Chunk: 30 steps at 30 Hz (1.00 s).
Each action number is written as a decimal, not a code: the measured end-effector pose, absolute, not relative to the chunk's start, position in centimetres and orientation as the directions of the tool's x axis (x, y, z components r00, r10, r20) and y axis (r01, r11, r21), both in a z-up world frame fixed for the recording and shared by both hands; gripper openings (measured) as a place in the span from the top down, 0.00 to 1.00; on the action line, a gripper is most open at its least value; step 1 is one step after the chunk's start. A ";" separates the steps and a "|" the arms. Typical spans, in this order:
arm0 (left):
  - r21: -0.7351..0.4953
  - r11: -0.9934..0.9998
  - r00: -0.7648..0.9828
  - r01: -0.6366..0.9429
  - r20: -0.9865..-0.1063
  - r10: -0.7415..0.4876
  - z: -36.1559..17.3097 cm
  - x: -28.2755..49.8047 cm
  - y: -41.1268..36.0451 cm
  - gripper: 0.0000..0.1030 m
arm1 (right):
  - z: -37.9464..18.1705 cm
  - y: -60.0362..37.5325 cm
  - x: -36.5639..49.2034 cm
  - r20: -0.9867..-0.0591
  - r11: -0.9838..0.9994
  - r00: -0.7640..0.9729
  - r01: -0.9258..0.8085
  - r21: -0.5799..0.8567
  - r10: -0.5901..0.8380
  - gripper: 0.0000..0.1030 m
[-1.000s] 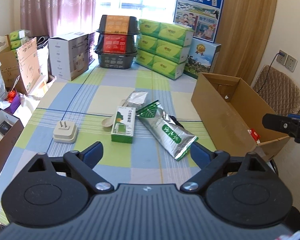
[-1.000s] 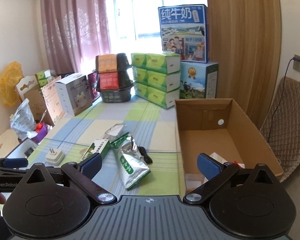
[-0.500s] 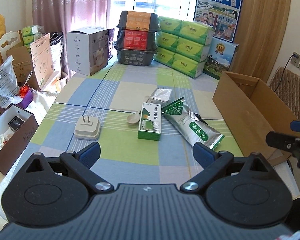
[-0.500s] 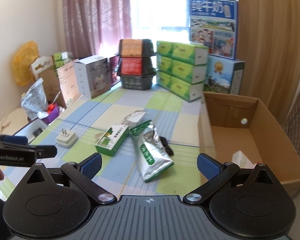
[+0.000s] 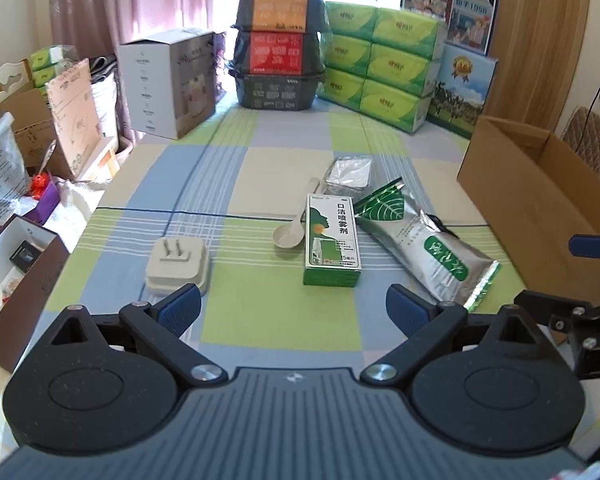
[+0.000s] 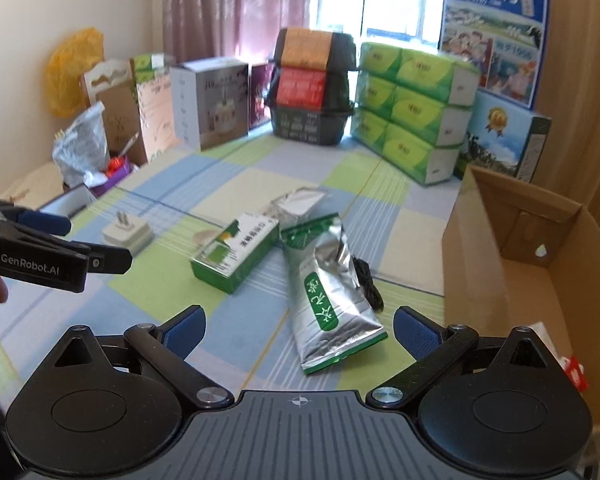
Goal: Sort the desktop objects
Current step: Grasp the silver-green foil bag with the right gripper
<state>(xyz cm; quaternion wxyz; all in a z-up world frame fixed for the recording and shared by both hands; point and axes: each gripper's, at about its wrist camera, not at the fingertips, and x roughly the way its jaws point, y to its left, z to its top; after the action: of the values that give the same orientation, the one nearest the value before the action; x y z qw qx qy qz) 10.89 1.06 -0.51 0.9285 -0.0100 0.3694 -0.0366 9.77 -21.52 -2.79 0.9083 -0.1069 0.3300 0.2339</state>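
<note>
Black cable (image 6: 366,280) beside the silver tea pouch (image 6: 332,292) clear only in right view, left gripper (image 5: 293,306) and right gripper (image 6: 299,330) both wide apart, empty, green spray box (image 5: 332,240) mid-frame, cardboard box (image 6: 540,240) at right

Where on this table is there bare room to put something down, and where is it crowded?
Bare cloth lies between the charger plug and the green box, and in front of both, toward the left tool. Another open stretch runs from the clear tray back to the stacked black containers. Crowded: the spoon, green box and foil pouch beside the cardboard box.
</note>
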 end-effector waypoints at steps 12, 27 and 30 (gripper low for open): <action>-0.041 0.991 0.678 0.129 -0.725 -0.119 -5.9 17.4 0.1 0.08 | -8.7 -20.8 16.6 -0.732 0.860 0.606 -0.507 -0.055 0.310 0.07; -0.063 0.975 0.652 0.214 -0.734 -0.191 -8.6 22.4 -1.2 0.25 | -12.0 -21.0 21.7 -0.784 0.873 0.550 -0.488 -0.020 0.289 0.19; -0.084 0.970 0.640 0.226 -0.739 -0.213 -9.0 22.8 -1.2 0.34 | -12.0 -21.1 21.8 -0.789 0.873 0.538 -0.488 -0.006 0.295 0.24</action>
<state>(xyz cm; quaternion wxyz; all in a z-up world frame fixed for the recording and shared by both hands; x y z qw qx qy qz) 22.76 -1.17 -9.03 0.9054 0.0080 0.4068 -0.1214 21.75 -21.06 -12.03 0.8696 -0.1134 0.4245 0.2251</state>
